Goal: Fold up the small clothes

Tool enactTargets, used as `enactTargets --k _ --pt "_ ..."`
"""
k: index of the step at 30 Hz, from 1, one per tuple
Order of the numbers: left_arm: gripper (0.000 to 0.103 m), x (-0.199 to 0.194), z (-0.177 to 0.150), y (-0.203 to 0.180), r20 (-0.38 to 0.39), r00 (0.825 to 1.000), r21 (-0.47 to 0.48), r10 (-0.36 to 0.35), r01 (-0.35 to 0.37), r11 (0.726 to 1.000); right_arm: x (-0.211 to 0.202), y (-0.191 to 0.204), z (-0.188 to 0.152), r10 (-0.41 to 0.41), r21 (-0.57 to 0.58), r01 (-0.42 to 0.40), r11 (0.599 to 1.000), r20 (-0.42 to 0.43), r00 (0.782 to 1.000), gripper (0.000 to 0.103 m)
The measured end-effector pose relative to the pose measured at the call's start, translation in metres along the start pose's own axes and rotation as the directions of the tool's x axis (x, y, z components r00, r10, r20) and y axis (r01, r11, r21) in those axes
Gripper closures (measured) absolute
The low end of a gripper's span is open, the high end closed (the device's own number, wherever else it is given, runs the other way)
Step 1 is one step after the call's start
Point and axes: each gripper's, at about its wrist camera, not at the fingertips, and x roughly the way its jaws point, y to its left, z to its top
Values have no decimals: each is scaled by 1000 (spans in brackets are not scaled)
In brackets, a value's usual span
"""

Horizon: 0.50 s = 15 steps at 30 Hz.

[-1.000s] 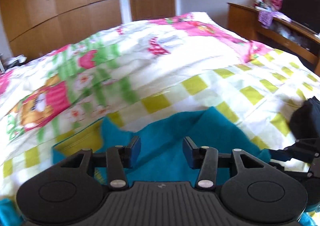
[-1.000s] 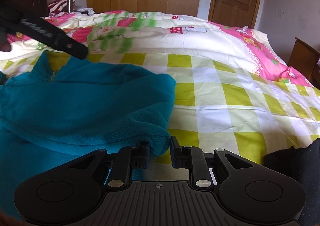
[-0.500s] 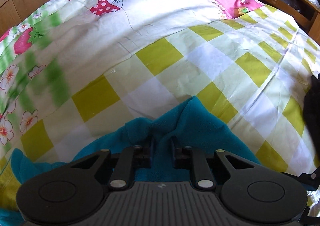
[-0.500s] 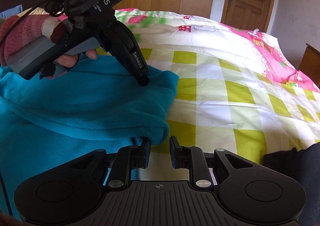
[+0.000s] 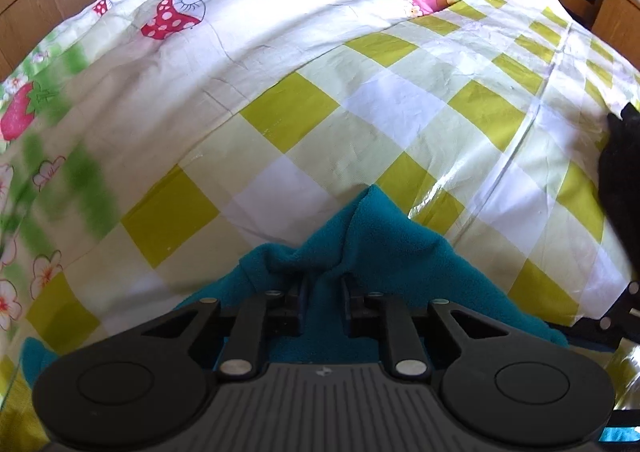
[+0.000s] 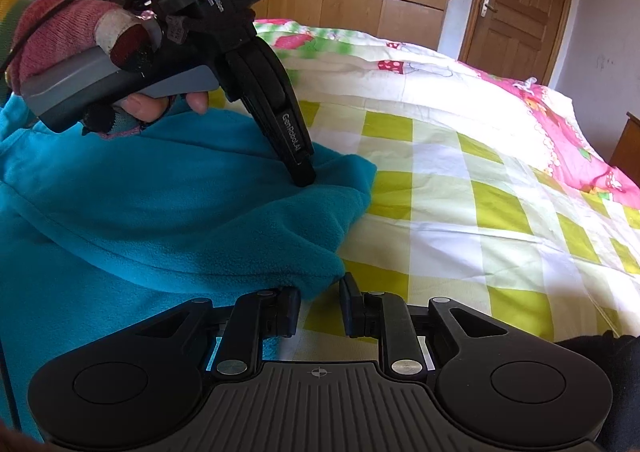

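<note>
Since a second ago the left gripper (image 5: 323, 294) has swung down from looking across the room and has pinched a bunched edge of the teal fleece top (image 5: 376, 252); its jaws, then wide apart, now sit close together with fleece squeezed between them. Over the last half second it has barely shifted. The right gripper (image 6: 320, 306) has changed little: its jaws stand a narrow gap apart at the near corner of the top (image 6: 160, 220), and whether fleece is truly caught between them I cannot tell, since the corner hangs over the left finger only.

With one edge now held, I judge the fold to be at its start: a flap is gripped, not yet carried across.

Reading the left wrist view from left to right, there is the flowered quilt (image 5: 120, 100), the checked bedsheet (image 5: 400, 112) and a dark garment (image 5: 622, 180) at the right edge; of the top only a small peak shows. The right wrist view adds what that one lacks: the top spreads broadly over the bed's left side, and a hand in a pink fingerless glove (image 6: 60, 40) holds the left gripper (image 6: 302, 176) with its tip pressed into the top's far edge.
</note>
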Motion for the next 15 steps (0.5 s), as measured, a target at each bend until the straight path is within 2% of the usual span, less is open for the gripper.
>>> enactTargets --k 1,4,8,9,10,11,13,15 --pt "73 0 0 0 -4 1000 5 -1 1 1000 -2 -1 0 12 -26 -12 1000 2 1000 78" --pt "73 -1 0 2 -5 1000 17 -3 3 1000 -12 -4 -2 11 -209 -1 978 48 999 68" --pt "74 -1 -3 5 4 1000 7 -13 13 1000 -7 -12 0 104 -419 -82 904 30 994 71" --pt "74 -1 -3 5 7 1000 4 -12 12 1000 -2 -13 3 128 -436 -113 893 6 992 75" --pt "74 0 -4 5 11 1000 2 -10 10 1000 4 -16 8 157 -441 -152 885 -25 987 85" --pt "73 0 -5 5 14 1000 -4 -9 9 1000 8 -17 12 176 -437 -182 881 -55 983 88" --pt "73 0 -6 6 21 1000 -16 -7 7 1000 7 -19 19 185 -406 -203 891 -83 979 91" --pt "73 0 -7 7 30 1000 -24 1 0 1000 -9 -21 26 196 -322 -221 921 -107 975 92"
